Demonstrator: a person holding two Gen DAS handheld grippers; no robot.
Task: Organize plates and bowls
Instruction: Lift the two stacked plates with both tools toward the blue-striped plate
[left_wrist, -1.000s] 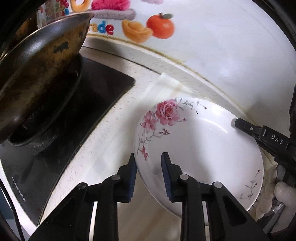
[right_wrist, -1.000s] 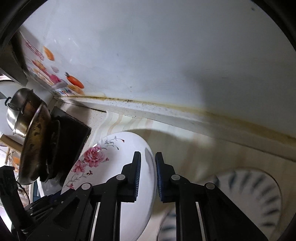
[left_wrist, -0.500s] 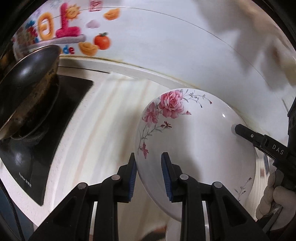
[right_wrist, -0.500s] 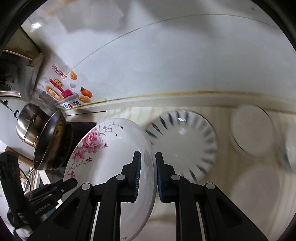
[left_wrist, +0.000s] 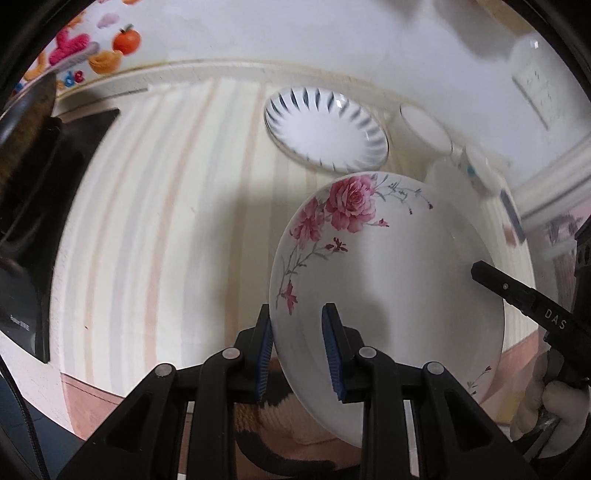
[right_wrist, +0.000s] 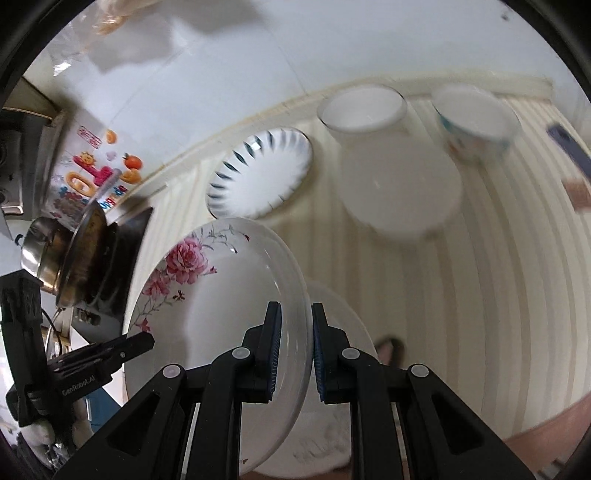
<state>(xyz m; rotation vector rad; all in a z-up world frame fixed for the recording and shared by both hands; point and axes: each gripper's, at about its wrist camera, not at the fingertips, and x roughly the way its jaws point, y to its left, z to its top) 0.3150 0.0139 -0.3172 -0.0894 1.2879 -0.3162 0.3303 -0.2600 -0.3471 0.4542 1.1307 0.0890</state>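
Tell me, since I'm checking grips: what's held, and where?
Both grippers, left and right, clamp the rose plate by its rim, on opposite sides.

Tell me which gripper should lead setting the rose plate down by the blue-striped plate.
Probably right. Both grippers clamp the rose plate on opposite rims, but the right gripper looks onto the open striped counter beside the blue-striped plate. The left gripper sits on the stove side.

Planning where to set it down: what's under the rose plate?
Under the rose plate, a white dish's edge shows above the striped counter; the rest is covered.
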